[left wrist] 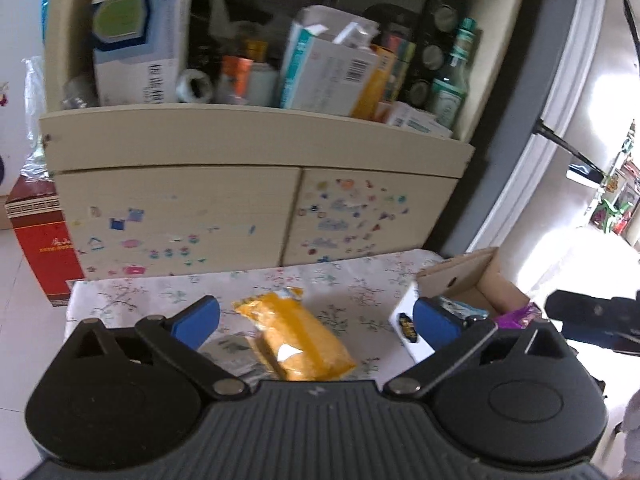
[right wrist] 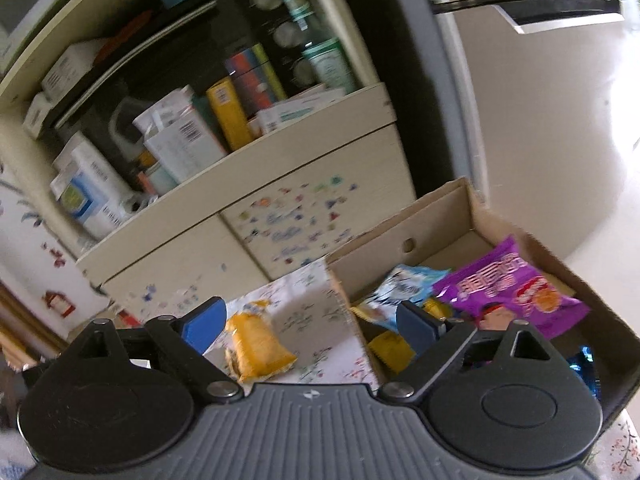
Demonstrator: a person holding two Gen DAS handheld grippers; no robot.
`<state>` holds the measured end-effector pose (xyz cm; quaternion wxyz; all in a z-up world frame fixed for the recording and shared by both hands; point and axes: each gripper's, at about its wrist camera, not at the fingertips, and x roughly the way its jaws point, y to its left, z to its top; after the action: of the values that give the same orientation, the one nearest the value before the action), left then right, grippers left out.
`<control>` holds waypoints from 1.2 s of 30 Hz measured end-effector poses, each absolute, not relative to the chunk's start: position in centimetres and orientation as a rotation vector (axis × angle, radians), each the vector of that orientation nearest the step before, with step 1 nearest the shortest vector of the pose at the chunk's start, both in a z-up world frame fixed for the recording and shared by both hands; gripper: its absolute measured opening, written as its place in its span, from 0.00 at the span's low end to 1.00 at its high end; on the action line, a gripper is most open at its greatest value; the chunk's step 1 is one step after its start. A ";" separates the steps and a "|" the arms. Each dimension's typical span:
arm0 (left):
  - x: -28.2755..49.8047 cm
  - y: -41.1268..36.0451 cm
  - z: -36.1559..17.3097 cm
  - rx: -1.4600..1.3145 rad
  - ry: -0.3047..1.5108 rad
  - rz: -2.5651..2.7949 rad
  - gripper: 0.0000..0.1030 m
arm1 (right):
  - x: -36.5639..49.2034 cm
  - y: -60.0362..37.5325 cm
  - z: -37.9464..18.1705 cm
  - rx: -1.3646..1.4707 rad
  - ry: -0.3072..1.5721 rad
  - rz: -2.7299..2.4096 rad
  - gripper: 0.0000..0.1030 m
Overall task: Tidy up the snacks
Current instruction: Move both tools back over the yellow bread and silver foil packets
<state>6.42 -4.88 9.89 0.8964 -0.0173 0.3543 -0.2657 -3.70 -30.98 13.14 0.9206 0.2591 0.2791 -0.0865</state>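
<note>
A: Where's the orange snack packet (left wrist: 294, 338)?
B: Flat on the floral tablecloth (left wrist: 160, 292), long axis running from near the left gripper (left wrist: 316, 320) diagonally away toward the cabinet (left wrist: 180, 208).
A: Gripped?
B: No. The left gripper's jaws are spread wide, tilted down over it, pads clear.
A: The right gripper (right wrist: 308, 326)?
B: Released too, angled down, straddling the cardboard box (right wrist: 400, 224) edge; purple packet (right wrist: 516, 292) inside.

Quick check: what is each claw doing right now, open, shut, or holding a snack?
Left claw: open, holding nothing; yellow snack pack lies on the table below.
Right claw: open, holding nothing.
</note>
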 end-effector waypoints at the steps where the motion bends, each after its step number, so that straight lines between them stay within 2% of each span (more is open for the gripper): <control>1: 6.8 -4.4 9.7 -0.039 0.743 -0.539 0.99 | -3.6 -30.7 13.1 0.524 0.578 -0.167 0.93; 9: 8.3 -2.4 8.3 0.018 0.746 -0.465 0.99 | -2.6 -28.9 12.6 0.482 0.615 -0.108 0.93; 23: 8.4 -3.7 2.9 0.427 0.684 -0.621 0.99 | -0.2 -26.9 11.1 0.479 0.683 -0.043 0.93; 36: 10.2 -5.2 0.2 0.472 0.703 -0.679 0.99 | 4.9 -24.9 8.0 0.438 0.758 -0.015 0.93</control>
<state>10.19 -5.23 0.17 0.8564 0.2244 0.3344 -0.3230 4.93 -24.86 7.99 0.9057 0.2121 0.3670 -0.0072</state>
